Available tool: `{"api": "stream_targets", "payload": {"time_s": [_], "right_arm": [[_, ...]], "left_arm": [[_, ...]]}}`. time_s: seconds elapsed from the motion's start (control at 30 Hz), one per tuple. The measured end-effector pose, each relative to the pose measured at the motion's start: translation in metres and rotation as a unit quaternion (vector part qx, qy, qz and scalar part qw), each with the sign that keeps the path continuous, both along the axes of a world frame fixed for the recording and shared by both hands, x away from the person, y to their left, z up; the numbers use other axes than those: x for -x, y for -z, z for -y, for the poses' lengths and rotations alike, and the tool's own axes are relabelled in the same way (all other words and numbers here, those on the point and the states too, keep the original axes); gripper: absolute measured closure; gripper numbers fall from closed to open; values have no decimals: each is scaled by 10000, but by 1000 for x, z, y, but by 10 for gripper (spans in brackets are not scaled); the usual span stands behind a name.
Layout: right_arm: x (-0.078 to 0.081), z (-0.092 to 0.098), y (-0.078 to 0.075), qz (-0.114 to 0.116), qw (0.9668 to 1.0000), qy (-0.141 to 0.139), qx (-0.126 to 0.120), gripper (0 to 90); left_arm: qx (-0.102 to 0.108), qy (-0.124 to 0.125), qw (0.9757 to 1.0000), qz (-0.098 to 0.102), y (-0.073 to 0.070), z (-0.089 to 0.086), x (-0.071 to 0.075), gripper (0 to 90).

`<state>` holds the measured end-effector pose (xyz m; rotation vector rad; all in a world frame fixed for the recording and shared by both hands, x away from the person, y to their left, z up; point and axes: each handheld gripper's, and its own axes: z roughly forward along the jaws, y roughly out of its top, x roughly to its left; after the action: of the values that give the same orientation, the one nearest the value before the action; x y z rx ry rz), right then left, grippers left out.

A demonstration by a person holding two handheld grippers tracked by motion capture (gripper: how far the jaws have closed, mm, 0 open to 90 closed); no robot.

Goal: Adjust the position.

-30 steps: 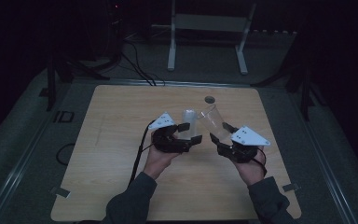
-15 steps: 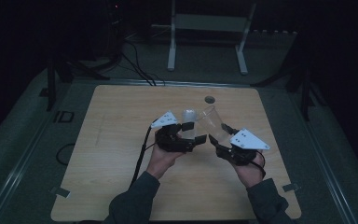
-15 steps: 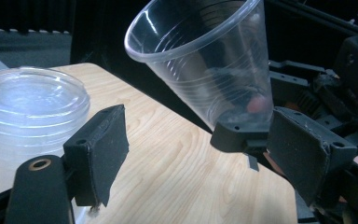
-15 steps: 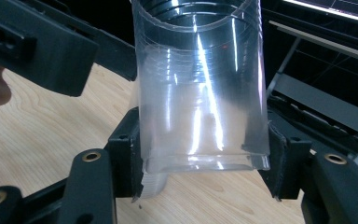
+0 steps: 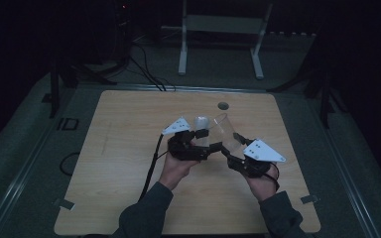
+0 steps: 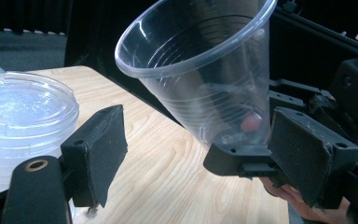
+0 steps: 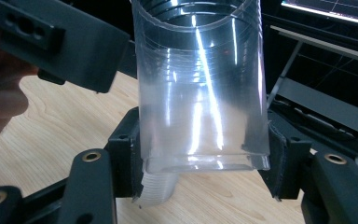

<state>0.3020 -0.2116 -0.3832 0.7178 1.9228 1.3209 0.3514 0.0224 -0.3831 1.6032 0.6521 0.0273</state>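
Observation:
A clear plastic cup (image 5: 223, 128) is held tilted above the wooden table (image 5: 129, 148), with my right gripper (image 5: 230, 145) shut on its lower part. In the right gripper view the cup (image 7: 200, 93) stands between both jaws of my right gripper (image 7: 205, 158). My left gripper (image 5: 208, 140) is open just left of it. From the left gripper view, the cup (image 6: 200, 70) leans over my left gripper (image 6: 200, 163), its base close to the right jaw. A second clear plastic piece (image 6: 23, 112), round and ribbed, sits left of the left jaw and looks whitish (image 5: 200, 123) from above.
A small dark round spot (image 5: 222, 105) lies on the table behind the grippers. Cables (image 5: 151, 163) trail from the left gripper across the table. A white metal stand (image 5: 218, 29) is on the floor beyond the far edge.
The right gripper and its cup have edged slightly left, closer to the left gripper. The left gripper has hardly moved.

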Motion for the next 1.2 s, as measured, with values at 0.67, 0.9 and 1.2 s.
{"api": "stream_targets", "payload": {"time_s": [0.67,0.9,1.2], "right_arm": [[2,-4,8,-11,10000,-73,-63,414],[2,-6,11,-57,9999,-106,-36,414],[1,-5,11,-93,9999,-114,30,406]], "left_arm": [[399,-3,9991,-173,1,9,-5,192],[667,4,9973,-291,2,10,-7,198],[983,70,9945,-343,3,7,-7,282]]}}
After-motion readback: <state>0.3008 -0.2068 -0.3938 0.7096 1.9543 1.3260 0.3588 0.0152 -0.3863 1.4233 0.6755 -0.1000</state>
